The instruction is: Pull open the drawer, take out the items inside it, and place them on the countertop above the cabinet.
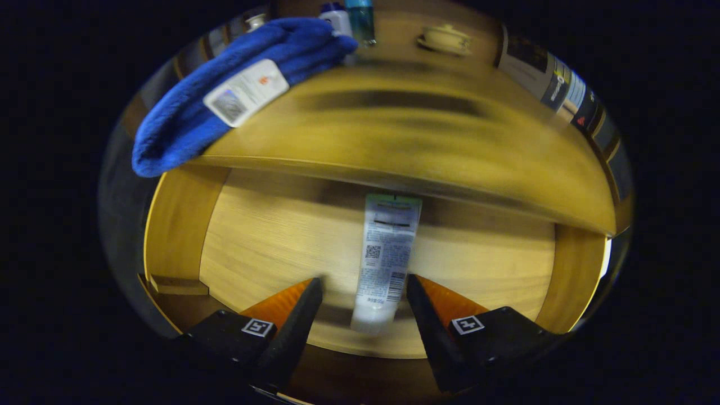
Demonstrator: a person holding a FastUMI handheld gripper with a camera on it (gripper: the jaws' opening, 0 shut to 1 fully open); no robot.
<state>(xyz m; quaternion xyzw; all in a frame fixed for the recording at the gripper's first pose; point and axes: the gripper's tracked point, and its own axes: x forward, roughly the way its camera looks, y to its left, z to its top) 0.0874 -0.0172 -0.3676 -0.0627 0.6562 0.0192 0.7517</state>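
The wooden drawer (180, 225) stands pulled open below the countertop (405, 135). A white tube with a green end (385, 259) lies lengthwise on the drawer floor, its cap end nearest me. My gripper (364, 288) hangs open over the drawer, one finger on each side of the tube's lower half, with a gap to each finger. A folded blue towel (225, 90) with a white tag lies on the countertop's left end, hanging a little over the front edge.
At the back of the countertop stand a white-capped bottle (337, 17), a teal bottle (361, 19) and a small cream lidded dish (445, 39). A box with dark print (554, 81) stands at the right. The drawer's side walls flank my fingers.
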